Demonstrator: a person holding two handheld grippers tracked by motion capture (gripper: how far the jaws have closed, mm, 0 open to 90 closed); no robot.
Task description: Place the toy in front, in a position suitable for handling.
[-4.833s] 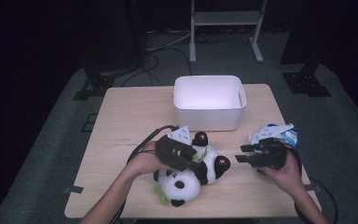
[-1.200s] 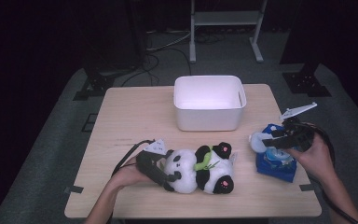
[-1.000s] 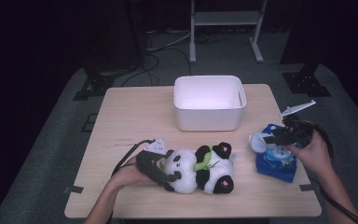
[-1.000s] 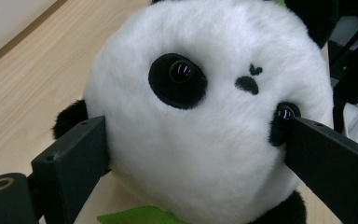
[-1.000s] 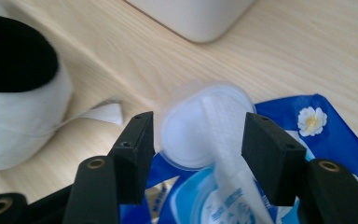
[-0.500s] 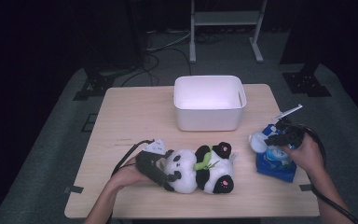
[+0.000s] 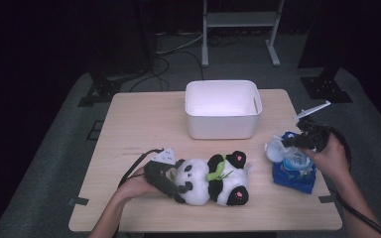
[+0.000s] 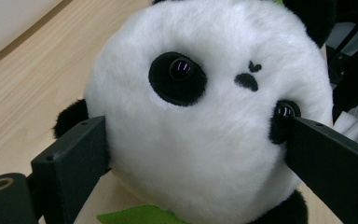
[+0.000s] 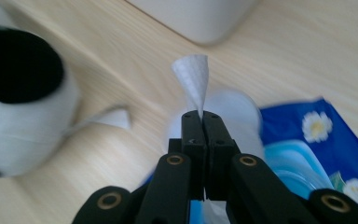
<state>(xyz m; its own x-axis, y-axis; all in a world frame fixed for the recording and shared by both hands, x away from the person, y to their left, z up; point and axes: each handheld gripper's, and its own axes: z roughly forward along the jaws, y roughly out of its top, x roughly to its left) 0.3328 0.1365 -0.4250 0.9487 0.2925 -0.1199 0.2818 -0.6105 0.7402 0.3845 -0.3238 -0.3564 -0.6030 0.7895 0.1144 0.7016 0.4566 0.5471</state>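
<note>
Pale wood table sits on a grey floor mat. White rectangular bin at 12 o'clock on the table, near the far edge, opening up, inside looks bare white. Its rounded corner shows again at 12 in the right gripper view. Beyond the table, metal stand legs at 12, black stand base at 2, another dark base at 10. Loose cables at 11.

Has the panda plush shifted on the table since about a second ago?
No. The panda plush lies in the same spot below the white bin, its head clamped in the left gripper.
</note>
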